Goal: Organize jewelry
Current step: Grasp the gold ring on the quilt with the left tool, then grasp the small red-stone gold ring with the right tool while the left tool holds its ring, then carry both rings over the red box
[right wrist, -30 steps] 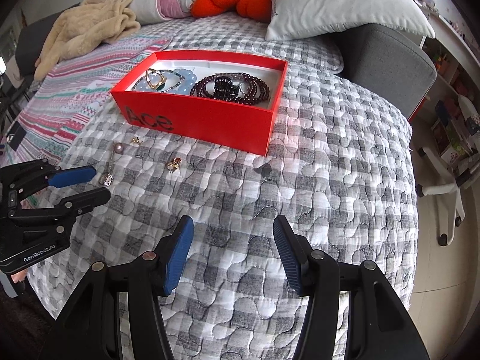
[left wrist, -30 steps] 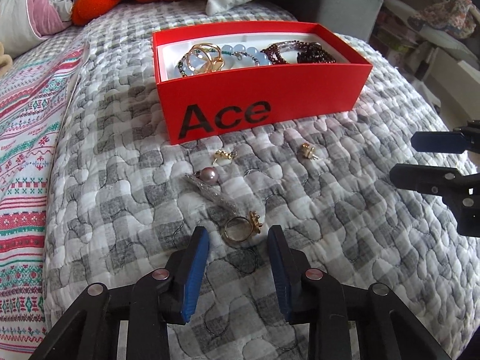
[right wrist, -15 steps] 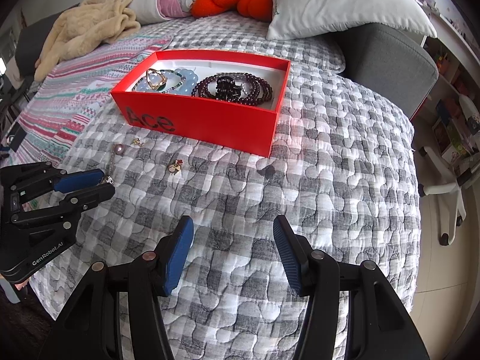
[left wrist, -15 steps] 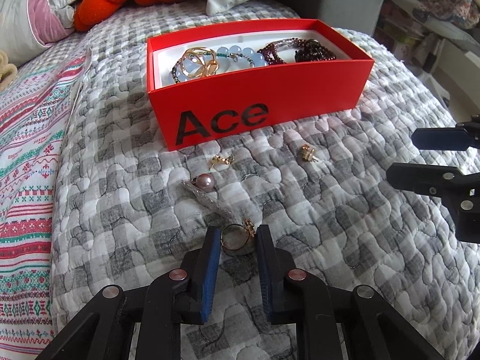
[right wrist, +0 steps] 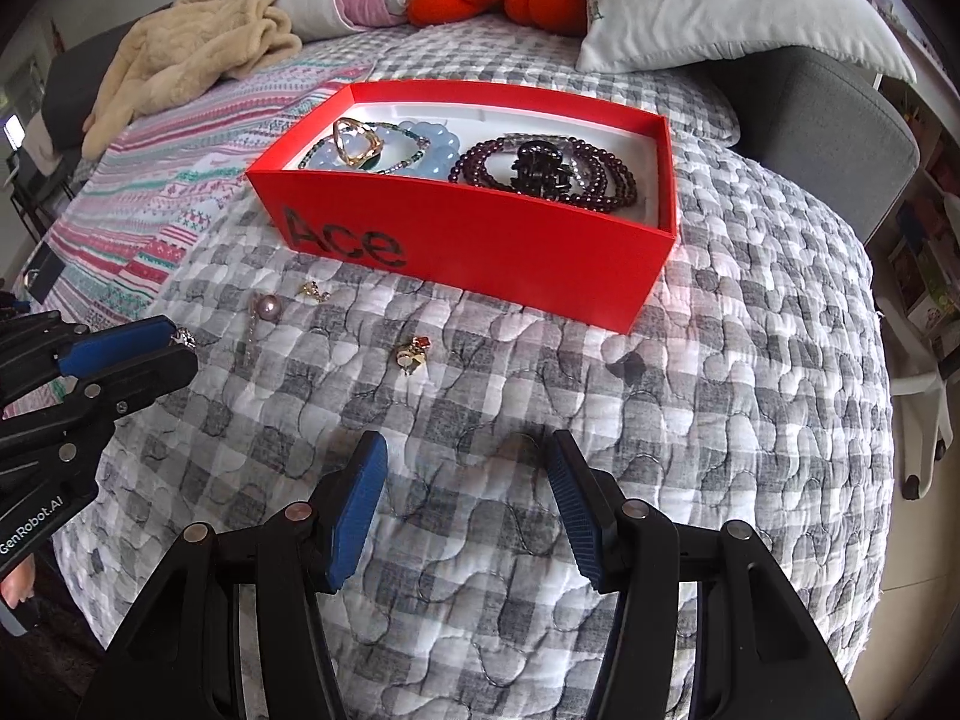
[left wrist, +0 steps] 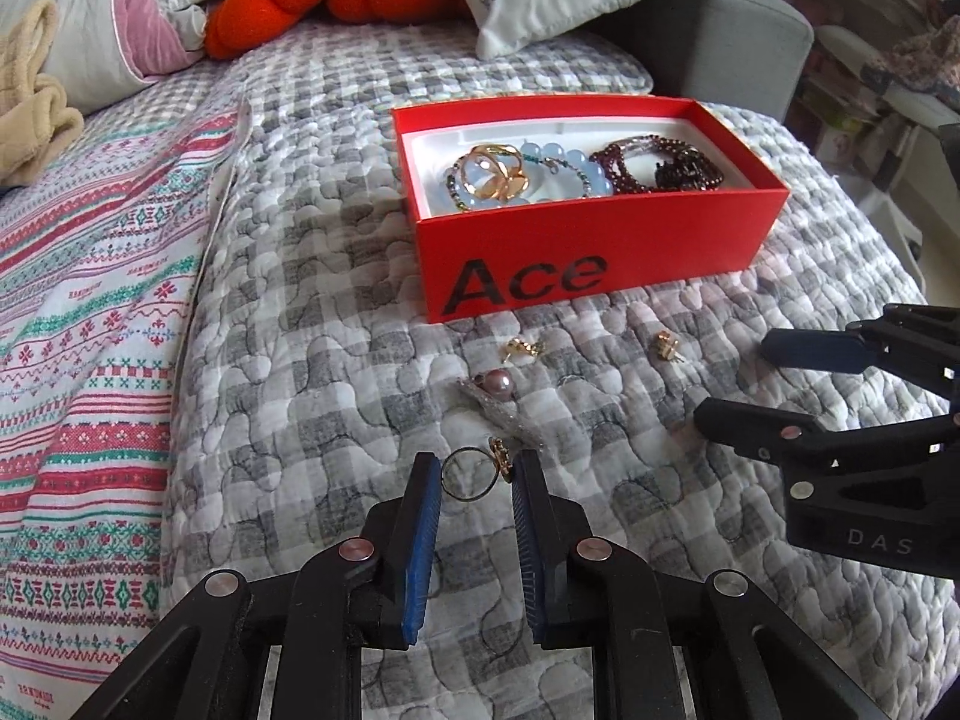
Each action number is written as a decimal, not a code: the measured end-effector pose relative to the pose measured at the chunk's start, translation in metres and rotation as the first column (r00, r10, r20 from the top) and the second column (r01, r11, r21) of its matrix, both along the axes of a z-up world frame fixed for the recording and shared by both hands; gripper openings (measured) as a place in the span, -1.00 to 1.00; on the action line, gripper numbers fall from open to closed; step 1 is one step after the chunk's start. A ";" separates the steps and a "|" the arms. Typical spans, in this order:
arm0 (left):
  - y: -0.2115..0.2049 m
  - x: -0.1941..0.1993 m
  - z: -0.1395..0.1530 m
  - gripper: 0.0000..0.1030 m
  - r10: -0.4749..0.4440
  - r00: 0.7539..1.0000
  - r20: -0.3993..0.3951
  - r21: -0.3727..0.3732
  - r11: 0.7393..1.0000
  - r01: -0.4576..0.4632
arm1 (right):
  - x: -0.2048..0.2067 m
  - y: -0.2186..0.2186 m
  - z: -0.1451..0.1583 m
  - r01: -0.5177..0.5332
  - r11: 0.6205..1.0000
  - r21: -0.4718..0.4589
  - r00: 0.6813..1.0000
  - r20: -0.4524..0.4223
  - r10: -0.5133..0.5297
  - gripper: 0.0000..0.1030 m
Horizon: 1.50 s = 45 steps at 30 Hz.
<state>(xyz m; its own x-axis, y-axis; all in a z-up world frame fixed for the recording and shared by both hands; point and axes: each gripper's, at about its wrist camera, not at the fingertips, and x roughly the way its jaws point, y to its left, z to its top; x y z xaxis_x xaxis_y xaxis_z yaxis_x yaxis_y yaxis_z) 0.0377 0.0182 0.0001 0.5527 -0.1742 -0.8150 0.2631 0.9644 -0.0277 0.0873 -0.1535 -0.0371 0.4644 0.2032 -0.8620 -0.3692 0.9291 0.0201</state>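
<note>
Grey checked quilt [left wrist: 312,312]: wide bare room left of red box [left wrist: 600,252].
Red box: near wall high, so carry must clear rim; open white floor behind bead bracelets.
Right gripper [right wrist: 468,504]: jaws apart, empty, low over quilt.
Left gripper [left wrist: 477,474]: jaws just narrowed, clamped across gold ring [left wrist: 474,474]; keep squeeze light, travel level.
Loose earring [left wrist: 666,345], pearl pendant [left wrist: 501,384] remain on quilt.

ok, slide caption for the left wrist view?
Left gripper pinching a gold ring off the checked quilt, red Ace box ahead.
</note>
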 end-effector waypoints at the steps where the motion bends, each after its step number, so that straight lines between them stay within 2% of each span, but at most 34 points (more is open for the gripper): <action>1: 0.002 0.001 0.000 -0.64 0.006 1.000 -0.001 -0.005 1.000 -0.006 | 0.001 0.004 -0.001 -0.008 1.000 -0.001 1.000 0.009 0.008 0.14; 10: 0.014 0.002 0.005 -0.64 0.027 1.000 -0.011 -0.046 0.999 -0.027 | 0.010 0.018 -0.006 -0.031 0.999 0.012 0.997 0.075 0.030 0.12; 24: 0.020 0.006 0.007 -0.64 0.038 0.999 -0.021 -0.058 0.998 -0.039 | 0.016 0.025 -0.005 -0.049 0.999 0.000 0.995 0.087 0.049 -0.41; 26: 0.021 0.006 0.006 -0.64 0.042 0.999 -0.022 -0.058 0.997 -0.043 | 0.016 0.027 -0.005 -0.056 0.998 0.007 0.995 0.082 0.055 -0.57; 35: 0.025 0.009 0.003 -0.64 0.059 0.998 -0.027 -0.055 0.997 -0.061 | 0.015 0.028 -0.004 -0.051 0.999 0.002 0.996 0.078 0.051 -0.77; 45: 0.029 0.011 0.003 -0.64 0.076 0.997 -0.026 -0.064 0.995 -0.077 | 0.016 0.022 0.000 -0.040 0.999 0.033 0.998 0.059 0.038 -0.79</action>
<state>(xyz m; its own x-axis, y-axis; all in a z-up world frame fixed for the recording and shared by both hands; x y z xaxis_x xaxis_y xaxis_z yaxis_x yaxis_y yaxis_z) 0.0485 0.0470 0.0028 0.5469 -0.1850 -0.8165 0.1869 0.9776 -0.0963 0.1032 -0.1311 -0.0373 0.5049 0.2506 -0.8260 -0.4064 0.9133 0.0287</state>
